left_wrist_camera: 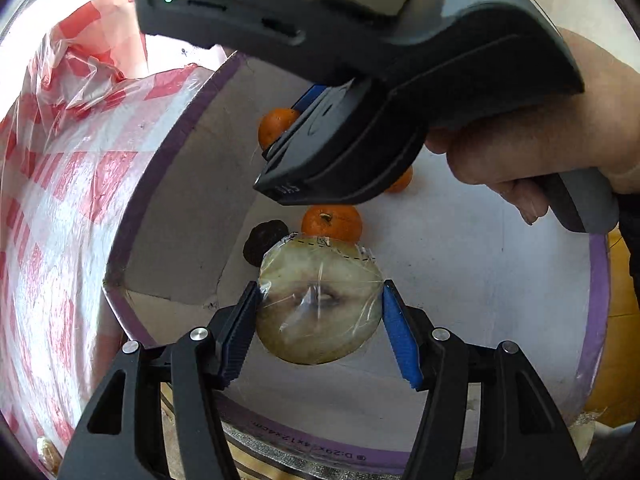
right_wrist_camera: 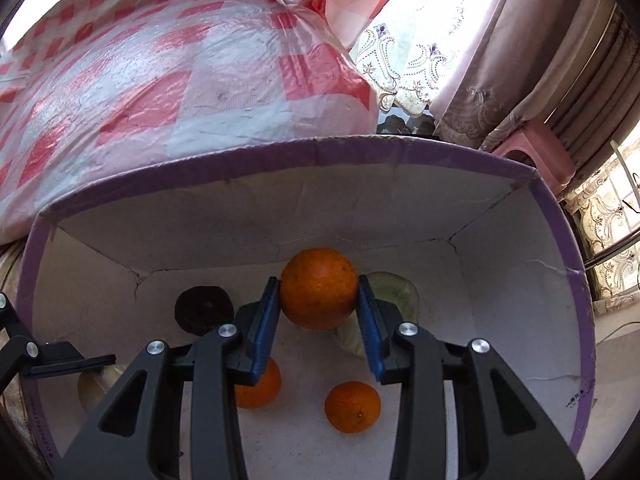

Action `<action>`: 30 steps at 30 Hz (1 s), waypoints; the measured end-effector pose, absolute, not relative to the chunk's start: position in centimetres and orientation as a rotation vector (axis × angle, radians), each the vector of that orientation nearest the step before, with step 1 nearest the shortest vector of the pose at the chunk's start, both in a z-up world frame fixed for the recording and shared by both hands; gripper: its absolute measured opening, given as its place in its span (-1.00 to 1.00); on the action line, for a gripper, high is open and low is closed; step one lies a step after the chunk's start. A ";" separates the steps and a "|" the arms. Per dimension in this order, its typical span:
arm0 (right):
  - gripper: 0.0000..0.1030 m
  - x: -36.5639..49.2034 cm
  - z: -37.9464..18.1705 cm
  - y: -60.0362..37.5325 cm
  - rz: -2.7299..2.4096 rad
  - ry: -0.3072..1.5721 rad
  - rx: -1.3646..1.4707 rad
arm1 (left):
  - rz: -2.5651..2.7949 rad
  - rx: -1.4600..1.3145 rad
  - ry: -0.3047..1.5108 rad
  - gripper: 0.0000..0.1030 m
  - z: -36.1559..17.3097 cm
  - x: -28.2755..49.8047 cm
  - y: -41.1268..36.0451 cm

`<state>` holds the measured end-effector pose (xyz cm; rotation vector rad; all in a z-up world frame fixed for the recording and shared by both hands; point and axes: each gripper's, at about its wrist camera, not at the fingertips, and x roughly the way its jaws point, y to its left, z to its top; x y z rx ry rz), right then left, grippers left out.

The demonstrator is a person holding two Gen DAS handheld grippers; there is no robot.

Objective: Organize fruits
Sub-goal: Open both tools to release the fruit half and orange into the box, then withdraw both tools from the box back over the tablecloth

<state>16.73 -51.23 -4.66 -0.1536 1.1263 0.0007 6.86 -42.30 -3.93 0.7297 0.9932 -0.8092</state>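
My left gripper is shut on a plastic-wrapped cut half fruit, pale with a dark core, held over a white box with a purple rim. My right gripper is shut on an orange above the same box. Two small oranges and a dark shrivelled fruit lie on the box floor. A pale green wrapped piece lies behind the right gripper. In the left wrist view, the right gripper's body hangs over the box, partly hiding the oranges.
A red-and-white checked plastic bag bulges against the box's far side; it also shows in the left wrist view. Curtains and a pink stool stand beyond. The left gripper's finger shows at the box's left edge.
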 end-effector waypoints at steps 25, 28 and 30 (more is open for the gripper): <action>0.30 16.5 -5.1 -51.9 -0.082 1.108 -0.163 | -0.741 0.819 0.925 0.41 -4.7 6.7 -43.4; 0.53 15.9 -3.8 -52.3 -0.111 1.081 -0.151 | -0.727 0.745 0.913 0.51 -3.9 7.5 -42.3; 0.59 15.2 -2.8 -52.8 -0.132 1.060 -0.125 | -0.716 0.689 0.913 0.52 -3.3 8.2 -41.6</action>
